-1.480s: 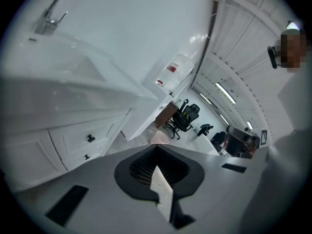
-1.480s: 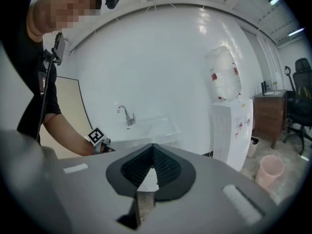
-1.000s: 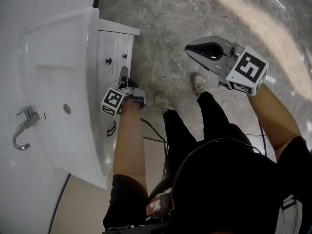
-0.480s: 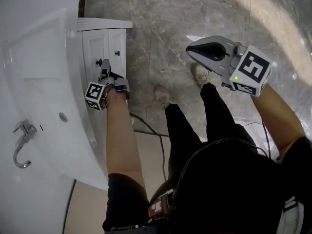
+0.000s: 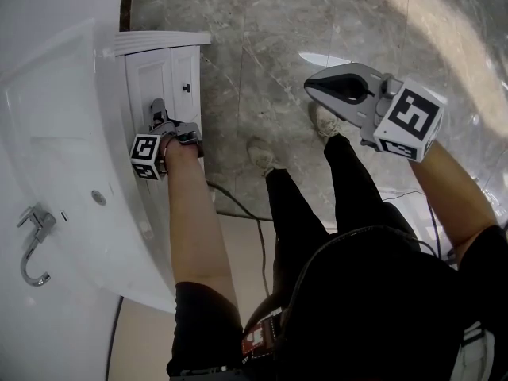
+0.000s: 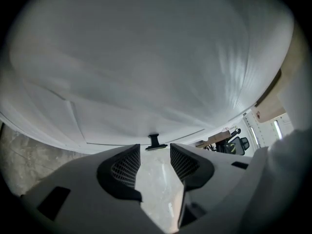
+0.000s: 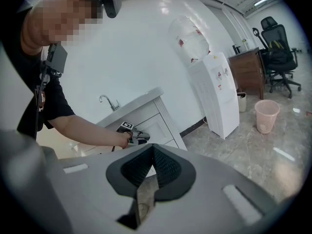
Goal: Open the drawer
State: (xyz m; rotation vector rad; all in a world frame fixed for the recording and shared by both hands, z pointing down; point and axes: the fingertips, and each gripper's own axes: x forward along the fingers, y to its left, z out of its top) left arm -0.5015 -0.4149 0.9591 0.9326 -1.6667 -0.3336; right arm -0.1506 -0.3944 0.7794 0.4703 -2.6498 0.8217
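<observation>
The white vanity cabinet [image 5: 171,74] stands under the sink at the left of the head view. My left gripper [image 5: 156,108] points down at its drawer front [image 6: 146,82]. Its jaws are open, and the drawer's small black handle [image 6: 155,142] sits just ahead of the tips, in line with the gap of the left gripper [image 6: 155,152]; nothing is between the pads. A second black knob [image 5: 186,88] shows further down the cabinet front. My right gripper [image 5: 327,86] hangs in the air over the floor, away from the cabinet, shut on nothing [image 7: 153,149].
A white sink [image 5: 55,109] with a chrome faucet [image 5: 32,240] tops the cabinet. A cable [image 5: 238,209] lies on the marble floor by the person's shoes [image 5: 262,157]. A water dispenser [image 7: 214,96], a pink bin [image 7: 266,116] and an office chair [image 7: 275,48] stand to the right.
My left gripper has moved down and in toward the drawer front, up to the black handle, and its jaws have opened. The right gripper has sunk a little.
</observation>
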